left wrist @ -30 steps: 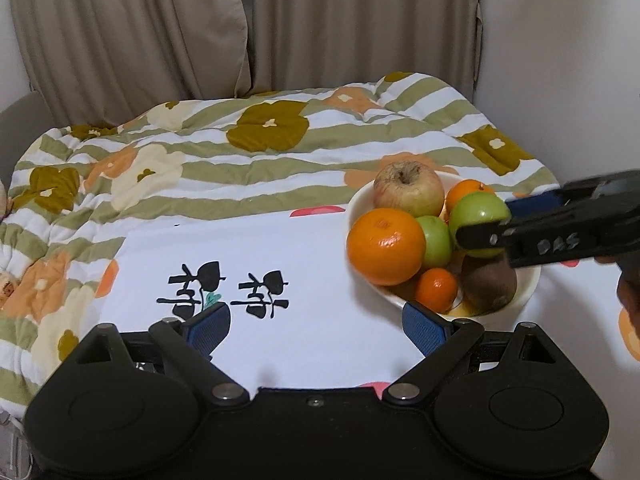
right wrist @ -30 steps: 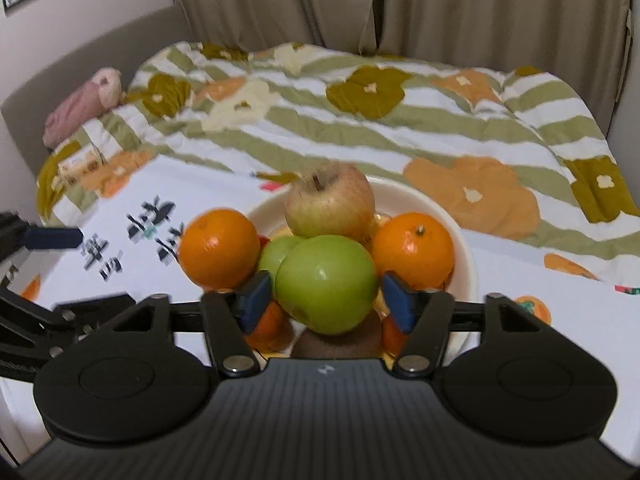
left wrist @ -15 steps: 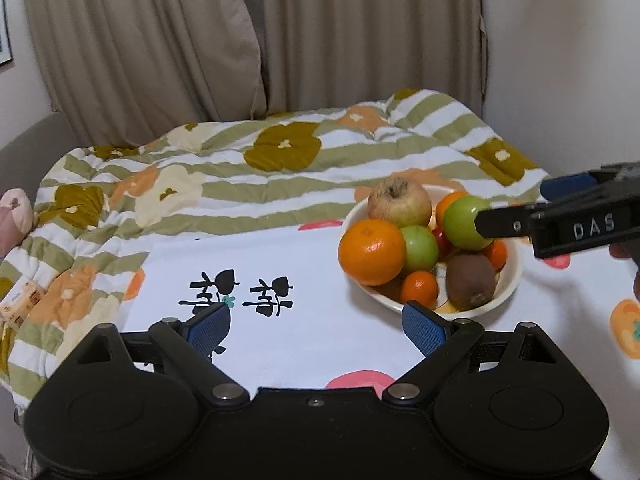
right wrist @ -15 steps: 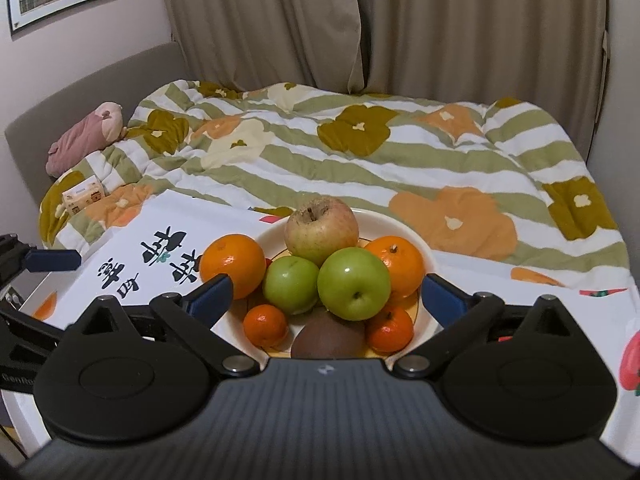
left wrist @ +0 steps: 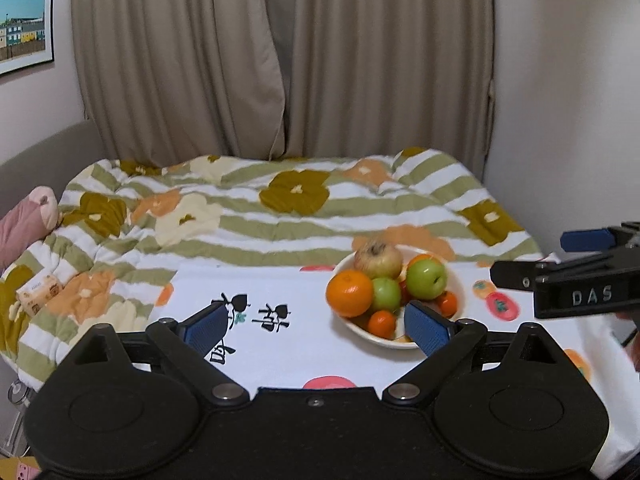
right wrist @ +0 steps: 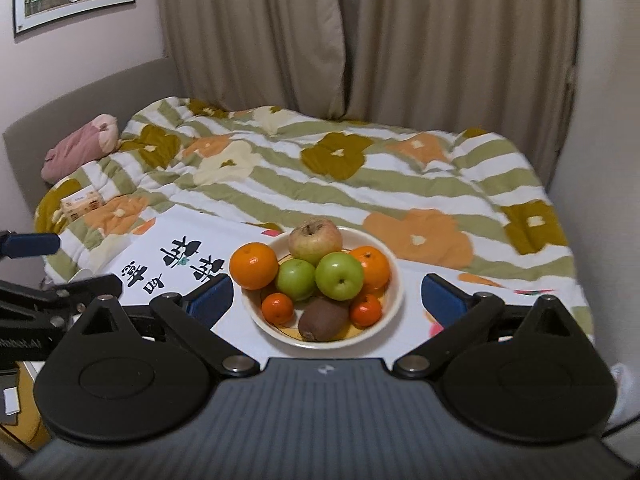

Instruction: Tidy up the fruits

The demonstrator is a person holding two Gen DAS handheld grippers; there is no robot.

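Observation:
A white bowl (right wrist: 396, 292) sits on the white printed tablecloth and holds a yellowish apple (right wrist: 315, 241), two green apples (right wrist: 339, 276), a large orange (right wrist: 253, 265), another orange (right wrist: 372, 265), two small tangerines and a brown kiwi (right wrist: 323, 319). The bowl also shows in the left wrist view (left wrist: 460, 296). My right gripper (right wrist: 326, 300) is open and empty, held back from the bowl. My left gripper (left wrist: 316, 326) is open and empty, to the left of the bowl. The right gripper shows at the right edge of the left wrist view (left wrist: 568, 276).
A bed with a striped floral quilt (right wrist: 340, 168) lies behind the table. A pink plush toy (right wrist: 80, 148) and a small tissue pack (right wrist: 82, 202) lie at its left. Beige curtains hang behind. A wall is close on the right.
My right gripper opened off the green apple, left it in the bowl and pulled back. Both grippers have moved back and up, so the bowl looks smaller.

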